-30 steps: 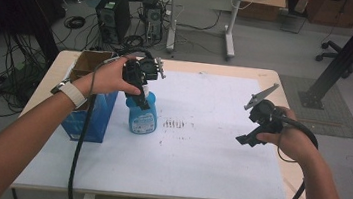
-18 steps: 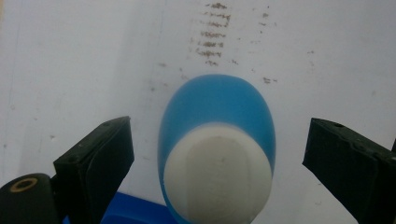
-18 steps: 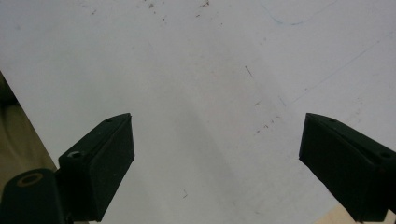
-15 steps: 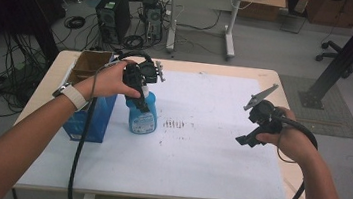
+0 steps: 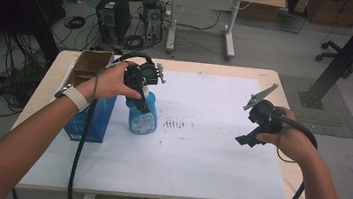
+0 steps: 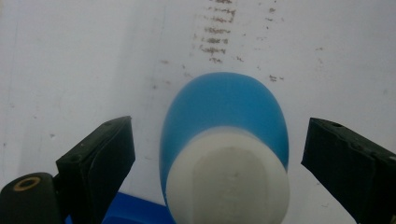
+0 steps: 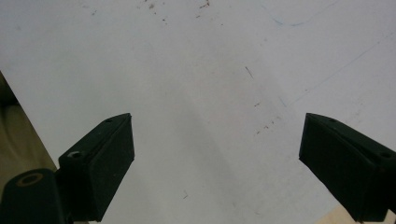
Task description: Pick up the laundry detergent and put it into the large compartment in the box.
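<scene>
The left claw (image 6: 219, 154) hangs spread wide over the white cap of the blue plastic bottle (image 6: 224, 140), one jaw on either side and neither touching. The bottle stands upright on the white worktop (image 5: 208, 153), just beside a blue box (image 5: 93, 117) near its left edge. To grip well, I would lower squarely until both jaws flank the neck, then close evenly. The right claw (image 7: 217, 163) hovers spread and empty, well apart, above bare worktop.
</scene>
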The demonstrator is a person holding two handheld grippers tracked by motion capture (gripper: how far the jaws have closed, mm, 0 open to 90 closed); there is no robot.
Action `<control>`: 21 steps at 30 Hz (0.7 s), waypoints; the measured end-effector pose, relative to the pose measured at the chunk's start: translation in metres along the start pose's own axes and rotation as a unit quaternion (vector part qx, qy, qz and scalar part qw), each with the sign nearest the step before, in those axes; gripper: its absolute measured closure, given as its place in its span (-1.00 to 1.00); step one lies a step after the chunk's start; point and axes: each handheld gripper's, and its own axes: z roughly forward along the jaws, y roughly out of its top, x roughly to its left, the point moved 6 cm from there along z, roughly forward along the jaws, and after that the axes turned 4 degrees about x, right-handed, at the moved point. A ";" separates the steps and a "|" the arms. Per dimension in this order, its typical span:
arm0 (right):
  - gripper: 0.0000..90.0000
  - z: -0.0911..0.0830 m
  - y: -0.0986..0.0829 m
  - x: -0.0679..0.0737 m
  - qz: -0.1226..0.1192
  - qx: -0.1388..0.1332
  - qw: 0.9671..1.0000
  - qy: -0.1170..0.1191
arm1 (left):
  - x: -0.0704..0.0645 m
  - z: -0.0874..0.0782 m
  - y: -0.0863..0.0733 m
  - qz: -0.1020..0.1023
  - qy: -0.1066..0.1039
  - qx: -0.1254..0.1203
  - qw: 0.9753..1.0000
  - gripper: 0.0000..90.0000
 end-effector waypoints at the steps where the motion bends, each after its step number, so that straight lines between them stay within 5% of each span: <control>1: -0.77 0.000 0.000 0.000 0.000 -0.001 1.000 0.000 | 0.001 0.001 0.000 0.001 0.001 0.001 1.000 -0.77; 21: -0.77 -0.001 -0.003 -0.001 0.003 -0.002 1.000 -0.001 | 0.001 0.003 0.000 0.001 -0.003 0.003 1.000 -0.59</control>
